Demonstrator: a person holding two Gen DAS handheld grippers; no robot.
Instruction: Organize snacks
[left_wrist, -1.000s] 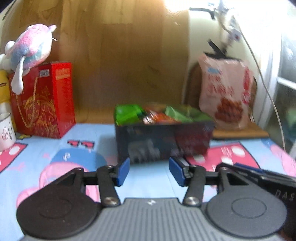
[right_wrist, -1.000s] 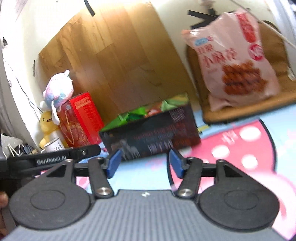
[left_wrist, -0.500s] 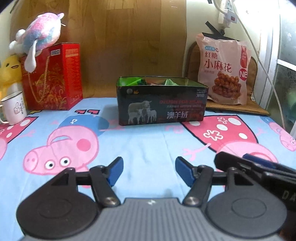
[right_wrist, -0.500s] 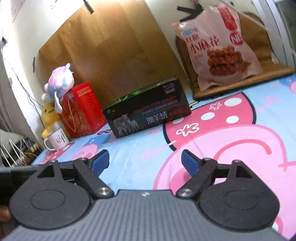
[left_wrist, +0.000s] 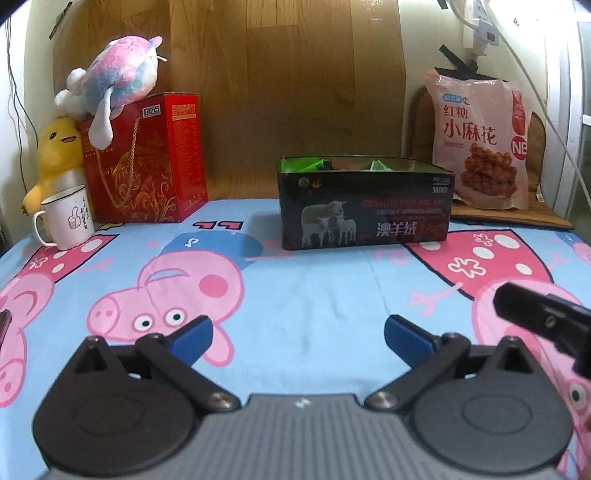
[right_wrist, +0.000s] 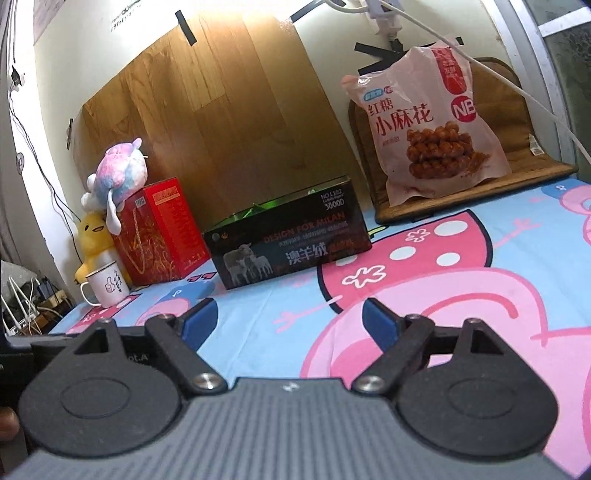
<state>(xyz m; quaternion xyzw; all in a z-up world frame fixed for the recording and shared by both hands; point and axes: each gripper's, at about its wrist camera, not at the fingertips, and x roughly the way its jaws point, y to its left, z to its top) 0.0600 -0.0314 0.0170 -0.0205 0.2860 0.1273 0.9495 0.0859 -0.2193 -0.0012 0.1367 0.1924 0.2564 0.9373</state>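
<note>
Two spread, empty grippers, our left hand-held gripper (left_wrist: 297, 334) and right hand-held gripper (right_wrist: 284, 319), face the snack box (left_wrist: 364, 206) ahead on the cartoon-print counter (left_wrist: 314, 295), wood panel (left_wrist: 280, 74) behind.

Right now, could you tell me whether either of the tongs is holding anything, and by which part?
Nothing is held. The left tongs and right tongs are both open and empty above the cartoon tablecloth.
</note>
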